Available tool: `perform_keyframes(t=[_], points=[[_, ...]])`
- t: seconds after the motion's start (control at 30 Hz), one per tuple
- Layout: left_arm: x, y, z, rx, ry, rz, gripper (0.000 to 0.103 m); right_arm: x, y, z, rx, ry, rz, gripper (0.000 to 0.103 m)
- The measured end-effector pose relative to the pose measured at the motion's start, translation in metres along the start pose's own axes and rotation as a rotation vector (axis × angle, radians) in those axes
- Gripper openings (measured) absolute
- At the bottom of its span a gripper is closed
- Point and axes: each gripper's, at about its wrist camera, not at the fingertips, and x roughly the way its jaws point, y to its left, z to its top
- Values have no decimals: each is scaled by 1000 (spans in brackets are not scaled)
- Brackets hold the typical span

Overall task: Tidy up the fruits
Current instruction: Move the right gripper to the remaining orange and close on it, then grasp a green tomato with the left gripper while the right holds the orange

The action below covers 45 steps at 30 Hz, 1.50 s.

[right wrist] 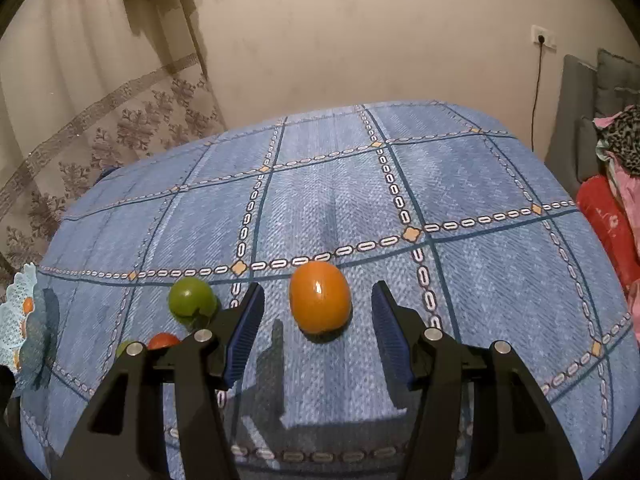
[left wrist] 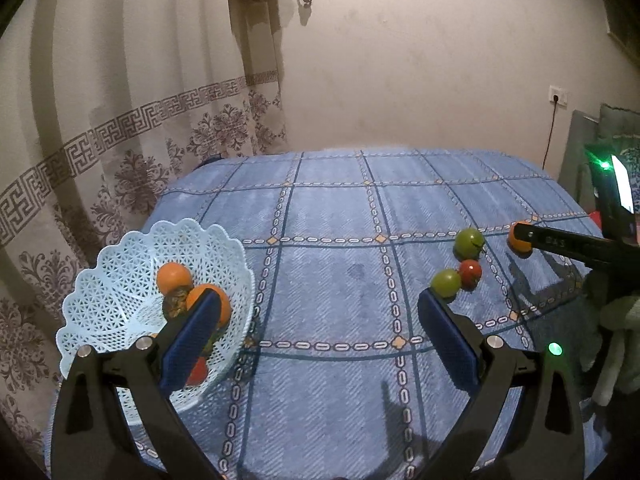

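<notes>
1. Right gripper (right wrist: 318, 334): jaws wide apart, holding nothing. The loose orange (right wrist: 320, 297) sits on the bench just ahead of the tips, lined up with the gap, not yet between the pads.
2. Left gripper (left wrist: 320, 338): jaws also wide apart and empty, hanging over the bench with its left finger in front of the basket (left wrist: 116, 280).
3. Done so far: the basket at the left edge of the bench holds two oranges (left wrist: 174, 276), a dark fruit between them, and something red low down, partly hidden by the finger.
4. Left to do, as I read it: four fruits out on the blue checked cloth (left wrist: 340, 216). That is the loose orange, plus a tight cluster of two green fruits (left wrist: 469, 242) and a small red one (left wrist: 470, 273) between them. Roughly half done.
5. In the way: the cluster lies just left of the right gripper's left finger, so closing on the orange looks clear, but a sideways drift could knock the nearer green fruit. Round fruit will roll on the cloth.
6. Path from orange to basket runs across open cloth; the left gripper hangs in that lane.
7. Around: curtain and wall behind, clothes piled to the right.
</notes>
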Motion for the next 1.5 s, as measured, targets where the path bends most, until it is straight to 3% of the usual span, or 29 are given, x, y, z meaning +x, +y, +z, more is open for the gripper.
perform_keyframes(t=[0.17, 0.47, 0.7, 0.9, 1.27, 1.5], points=[[4, -9, 2, 24, -5, -9, 100, 16, -1, 4, 14, 20, -8, 52], [12, -24, 0, 42, 8, -16, 100, 22, -4, 1, 8, 35, 20, 35], [12, -23, -1, 6, 5, 24, 100, 13, -6, -5, 13, 21, 31, 35], [8, -29, 0, 23, -6, 12, 100, 2, -8, -10, 17, 14, 41, 35], [18, -50, 1, 85, 14, -29, 100, -32, -14, -31, 3, 4, 70, 35], [45, -71, 2, 132, 61, -89, 100, -42, -19, -37, 22, -6, 89, 35]])
